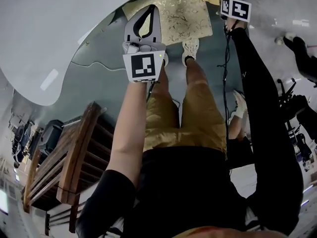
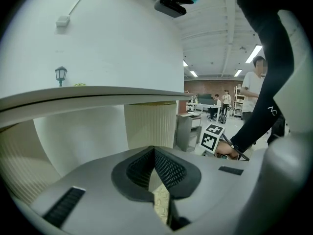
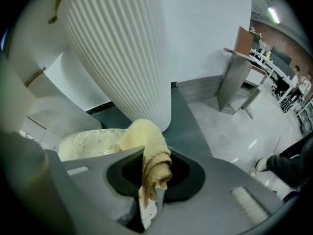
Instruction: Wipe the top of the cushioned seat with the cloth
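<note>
Both grippers have their jaws pressed together. The right gripper [image 3: 150, 192] is clamped on a bunched yellow cloth [image 3: 152, 148], which bulges up out of the jaws in a fold and hangs in a short tail below them. The left gripper [image 2: 154, 153] has its ribbed black pads meeting at the tips with nothing between them. Only a sliver of the seat's pale patterned cover shows through the slit beneath. In the right gripper view, the cushioned seat [image 3: 83, 143], cream with a gold leafy pattern, lies just beyond the cloth and to its left; whether the cloth touches the seat I cannot tell. In the head view, the left gripper hangs over the seat's near left corner, and the right gripper's marker cube [image 1: 235, 8] sits off the seat's right edge. A white ribbed column [image 3: 117, 53] rises right behind the seat. One pale shoe [image 1: 189, 50] stands at the seat's near edge on the grey floor [image 1: 99, 83]. A slatted wooden frame [image 1: 74, 157] stands well apart from the seat, on the person's left.
</note>
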Demonstrator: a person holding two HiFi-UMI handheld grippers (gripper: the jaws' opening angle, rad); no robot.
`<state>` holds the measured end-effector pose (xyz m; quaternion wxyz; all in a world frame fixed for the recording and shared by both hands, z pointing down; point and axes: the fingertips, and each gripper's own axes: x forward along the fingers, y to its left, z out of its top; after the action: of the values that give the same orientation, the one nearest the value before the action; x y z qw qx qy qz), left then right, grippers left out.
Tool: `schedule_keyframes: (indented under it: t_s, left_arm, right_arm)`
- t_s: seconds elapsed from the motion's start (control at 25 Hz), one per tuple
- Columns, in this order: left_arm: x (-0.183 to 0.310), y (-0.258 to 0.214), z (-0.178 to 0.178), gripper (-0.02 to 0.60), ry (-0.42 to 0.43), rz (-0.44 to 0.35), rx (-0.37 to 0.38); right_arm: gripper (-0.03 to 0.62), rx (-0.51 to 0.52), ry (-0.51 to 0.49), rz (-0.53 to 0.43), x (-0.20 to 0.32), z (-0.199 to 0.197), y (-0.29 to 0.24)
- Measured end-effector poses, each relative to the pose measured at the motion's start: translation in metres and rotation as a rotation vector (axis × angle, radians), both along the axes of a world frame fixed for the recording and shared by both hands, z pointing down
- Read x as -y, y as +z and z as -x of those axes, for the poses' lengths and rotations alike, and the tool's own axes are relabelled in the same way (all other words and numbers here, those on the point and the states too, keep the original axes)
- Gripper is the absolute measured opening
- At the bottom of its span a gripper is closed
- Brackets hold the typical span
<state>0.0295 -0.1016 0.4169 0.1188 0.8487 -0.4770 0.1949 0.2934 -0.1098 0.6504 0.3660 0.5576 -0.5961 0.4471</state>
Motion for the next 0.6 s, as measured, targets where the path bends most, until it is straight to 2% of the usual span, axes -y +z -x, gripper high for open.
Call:
schedule_keyframes:
  t_s: [0.16, 0.32, 0.48, 0.6]
  left_arm:
    - [0.004, -0.007, -0.007, 0.004, -0.017, -0.009, 0.012]
    - [0.002, -0.012, 0.001, 0.005, -0.044, -0.013, 0.007]
    - [-0.002, -0.011, 0.017, 0.005, -0.047, -0.013, 0.016]
    - [-0.008, -0.011, 0.035, 0.005, -0.042, -0.022, 0.017]
  right_arm:
    - [0.057, -0.016, -0.016, -0.017, 0.004, -0.024, -0.009]
    - [0.057, 0.005, -0.006, -0.061, 0.001, -0.030, -0.022]
    - [0.057, 0.047, -0.022, -0.136, 0.003, -0.006, -0.042]
    - [0.055, 0.087, -0.032, -0.183, -0.001, 0.029, -0.057]
